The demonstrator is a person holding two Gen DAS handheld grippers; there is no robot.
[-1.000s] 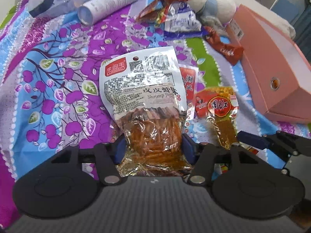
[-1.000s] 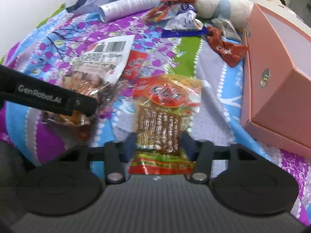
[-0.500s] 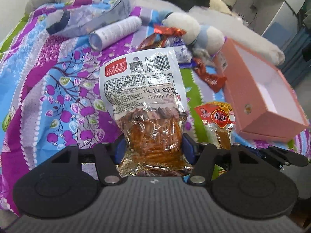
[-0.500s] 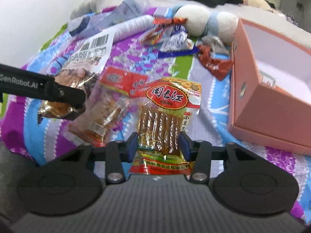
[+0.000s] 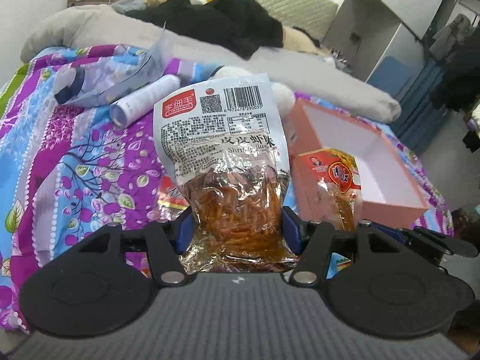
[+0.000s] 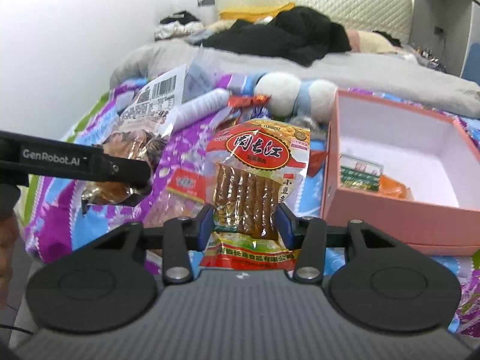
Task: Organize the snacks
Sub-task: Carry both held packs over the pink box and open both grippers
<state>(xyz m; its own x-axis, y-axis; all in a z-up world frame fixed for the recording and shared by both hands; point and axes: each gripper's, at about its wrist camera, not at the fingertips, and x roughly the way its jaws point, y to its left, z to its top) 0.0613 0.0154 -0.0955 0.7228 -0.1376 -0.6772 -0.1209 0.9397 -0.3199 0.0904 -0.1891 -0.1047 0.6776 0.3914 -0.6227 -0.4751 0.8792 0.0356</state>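
We have lifted both packets off the bed: shrimp snack [image 5: 222, 162] and tofu sticks [image 6: 255, 180] now hang mid-frame above the pink box [image 6: 390, 210].

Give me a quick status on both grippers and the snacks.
Left gripper shut on silver shrimp-flavour snack packet. Right gripper shut on red-and-yellow bean-stick packet. Open pink cardboard box ahead, path clear.

open box [image 6: 399, 222] right of the raised snack packet [image 6: 258, 180].

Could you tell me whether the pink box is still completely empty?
No, the right wrist view shows the pink box already holding a green packet and an orange packet on its white floor.
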